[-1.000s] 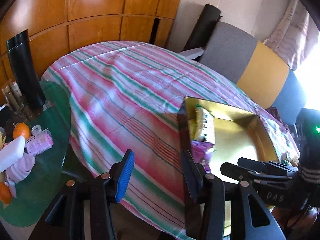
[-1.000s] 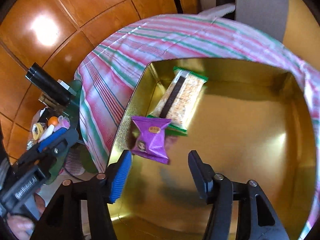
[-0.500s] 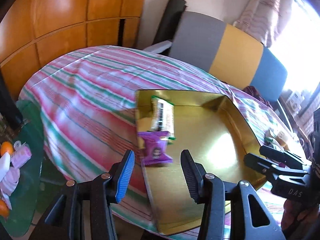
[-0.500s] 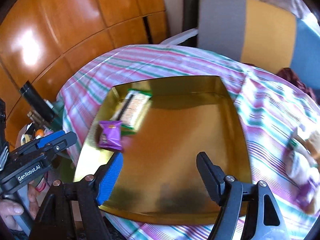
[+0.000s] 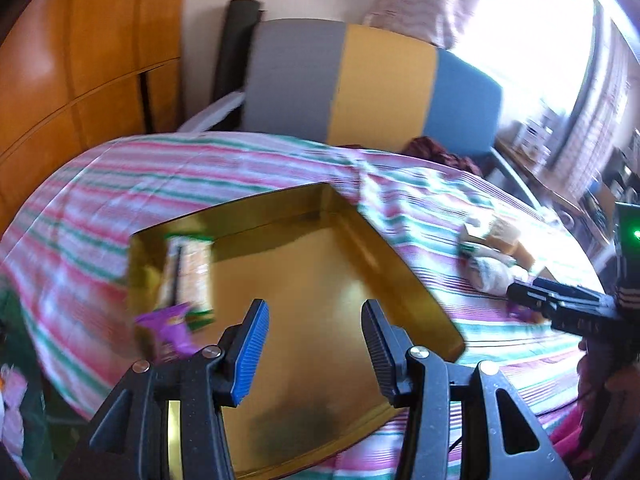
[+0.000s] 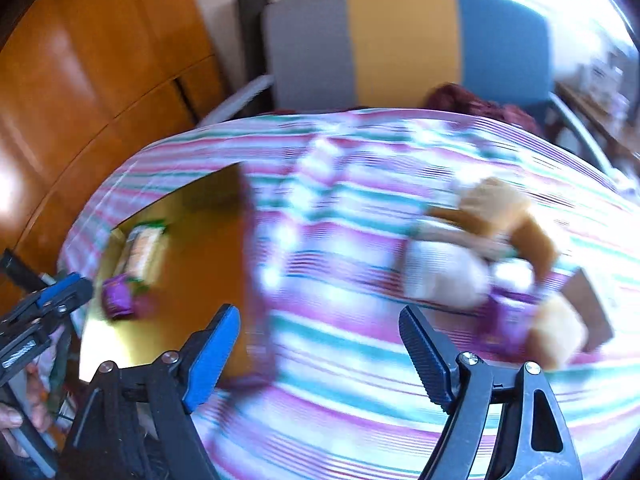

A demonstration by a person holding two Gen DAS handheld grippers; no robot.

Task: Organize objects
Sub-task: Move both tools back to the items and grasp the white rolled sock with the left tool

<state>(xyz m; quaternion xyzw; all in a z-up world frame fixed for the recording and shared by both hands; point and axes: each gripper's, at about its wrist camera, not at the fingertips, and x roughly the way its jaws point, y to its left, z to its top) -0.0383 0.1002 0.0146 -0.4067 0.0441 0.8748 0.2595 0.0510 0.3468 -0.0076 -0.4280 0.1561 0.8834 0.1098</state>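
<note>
Right gripper (image 6: 320, 348) swung off the gold tray (image 6: 168, 320) toward the blurry snack pile (image 6: 492, 264), jaws opening, empty. Left gripper (image 5: 314, 344) sits partly open, holding nothing. At this speed it'd probably scatter those packets.

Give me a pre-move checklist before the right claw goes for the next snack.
1. Right claw empty: ok, jaws opening, nothing between them.
2. Left claw empty: ok, jaws apart over the gold tray.
3. Purple packet in tray: ok, by the left wall.
4. Long green-edged packet in tray: ok.
5. Snack pile on the striped cloth: ok, ahead and right.
6. Which snack to grasp: cannot tell, blurred.
</note>
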